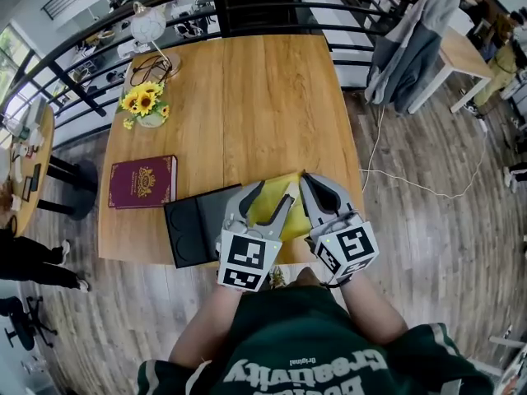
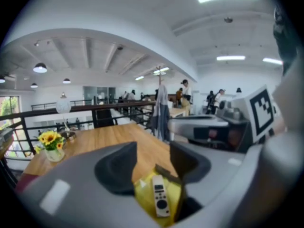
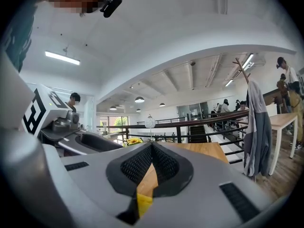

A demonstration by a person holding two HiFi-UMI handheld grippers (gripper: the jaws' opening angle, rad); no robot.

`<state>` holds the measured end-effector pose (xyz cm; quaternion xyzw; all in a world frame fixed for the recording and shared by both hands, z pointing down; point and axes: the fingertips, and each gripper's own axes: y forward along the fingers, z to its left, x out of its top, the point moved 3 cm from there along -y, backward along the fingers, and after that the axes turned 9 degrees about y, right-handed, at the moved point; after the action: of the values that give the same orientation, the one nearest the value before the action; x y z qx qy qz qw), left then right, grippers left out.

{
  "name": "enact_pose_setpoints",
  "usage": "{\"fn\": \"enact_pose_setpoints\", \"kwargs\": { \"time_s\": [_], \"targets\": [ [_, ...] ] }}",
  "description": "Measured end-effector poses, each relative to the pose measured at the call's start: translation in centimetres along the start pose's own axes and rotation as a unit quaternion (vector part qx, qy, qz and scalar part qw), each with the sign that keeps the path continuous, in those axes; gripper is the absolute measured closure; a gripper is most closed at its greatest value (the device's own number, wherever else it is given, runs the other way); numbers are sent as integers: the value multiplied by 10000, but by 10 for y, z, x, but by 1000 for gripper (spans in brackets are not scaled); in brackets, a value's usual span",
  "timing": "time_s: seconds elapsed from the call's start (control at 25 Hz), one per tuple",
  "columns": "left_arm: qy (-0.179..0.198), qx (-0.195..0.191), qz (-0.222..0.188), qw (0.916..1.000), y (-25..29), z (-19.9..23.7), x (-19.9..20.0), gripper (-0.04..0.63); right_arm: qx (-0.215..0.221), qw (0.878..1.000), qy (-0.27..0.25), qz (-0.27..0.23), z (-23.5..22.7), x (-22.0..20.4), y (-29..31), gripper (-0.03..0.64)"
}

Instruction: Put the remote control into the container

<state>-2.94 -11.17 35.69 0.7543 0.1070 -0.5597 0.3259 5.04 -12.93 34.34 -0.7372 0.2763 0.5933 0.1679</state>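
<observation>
Closest to the head camera is the person's green shirt (image 1: 305, 344), cut off at the bottom edge, with both forearms reaching out to the near edge of a wooden table (image 1: 272, 97).

The left gripper (image 2: 152, 151) has its jaws spread wide and grips nothing. Through the gap, its own view looks down on the remote control (image 2: 160, 198). The remote is pale with a round dark button pad and lies lengthwise inside the yellow container (image 2: 142, 194), clear of both jaws. From the head view the remote is hidden under the two grippers. Only patches of yellow show between and beside them, so the container's outline is hard to make out.

The right gripper (image 3: 152, 146) sits just right of the left one. Its ribbed pads meet at the tips with nothing between them. A narrow wedge below the tips shows a strip of table and a sliver of yellow.

Just left of the container lies a black tray (image 1: 193, 225), its right part covered by the left gripper. A maroon book (image 1: 142, 181) lies beside it on the left. Sunflowers (image 1: 144, 103) and a white lamp (image 1: 150, 25) stand at the far left. A grey jacket (image 1: 412, 44) hangs beyond the table's far right corner.
</observation>
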Motion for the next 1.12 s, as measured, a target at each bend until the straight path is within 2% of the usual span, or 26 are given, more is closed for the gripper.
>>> {"fn": "enact_pose_setpoints", "kwargs": {
  "time_s": [0.12,0.36,0.76,1.12],
  "targets": [
    [36,11,-195,9998,-9,5,7,380,37,10000,25,-34,5,6,0,600],
    [114,20,-880,9960,-32,12,27,380,79,9996,266,-48,17,16,-7,600],
    [182,-78,-1612,9867,-61,9,53,400,45,9999,80,-56,24,23,-10,600],
    [203,5,-1855,9824,-66,1,55,457,197,9998,-84,-30,31,23,-8,600]
  ]
}}
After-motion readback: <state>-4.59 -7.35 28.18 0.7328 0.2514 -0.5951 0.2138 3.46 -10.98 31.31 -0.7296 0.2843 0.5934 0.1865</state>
